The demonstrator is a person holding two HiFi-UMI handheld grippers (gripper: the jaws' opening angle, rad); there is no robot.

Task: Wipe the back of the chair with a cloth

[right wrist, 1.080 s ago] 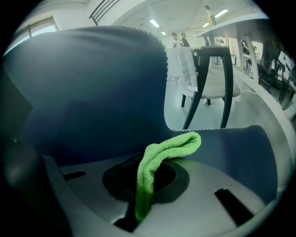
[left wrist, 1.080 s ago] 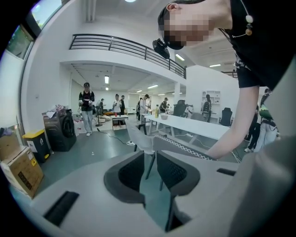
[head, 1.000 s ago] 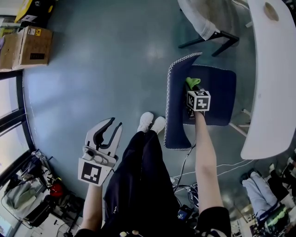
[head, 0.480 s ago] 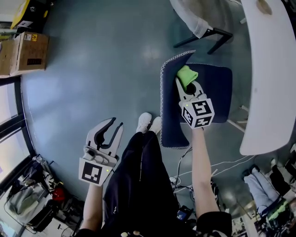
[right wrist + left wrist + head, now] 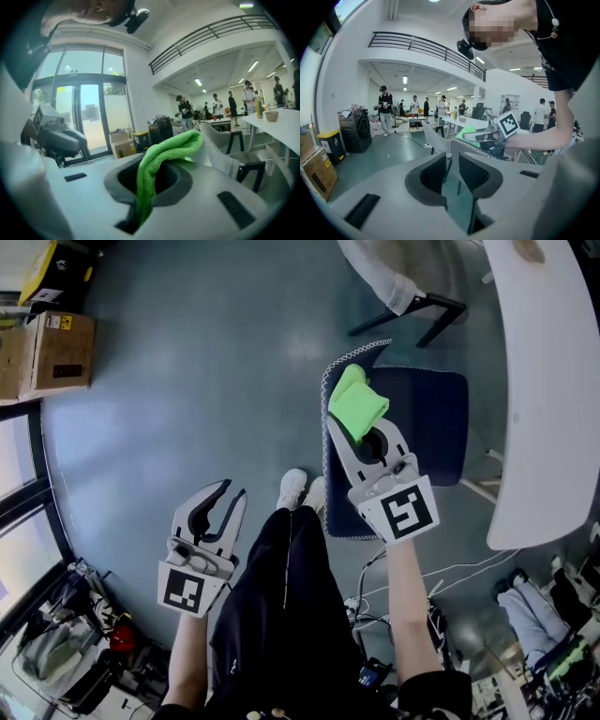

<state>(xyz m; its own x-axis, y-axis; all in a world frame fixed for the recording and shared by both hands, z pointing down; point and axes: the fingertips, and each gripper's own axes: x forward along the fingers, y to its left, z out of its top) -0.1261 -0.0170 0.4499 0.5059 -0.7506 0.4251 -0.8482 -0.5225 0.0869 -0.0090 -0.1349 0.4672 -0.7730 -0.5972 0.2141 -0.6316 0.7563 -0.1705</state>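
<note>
A navy chair with a white-stitched edge stands in front of me; its seat lies right of the upright back. My right gripper hovers over the top of that back, shut on a bright green cloth that sticks out past the fingertips. In the right gripper view the cloth is pinched between the jaws and folds over them. My left gripper hangs open and empty over the floor at the left, well apart from the chair. The left gripper view shows the chair back and the cloth beyond its jaws.
A long white table runs along the right, close to the chair. A second chair with a pale cover stands at the top. A cardboard box sits far left. Cables lie by my feet. People stand far off.
My right gripper has lifted the green cloth from low by the seat up and toward me, over the top of the chair's back. The left gripper has stayed put.
</note>
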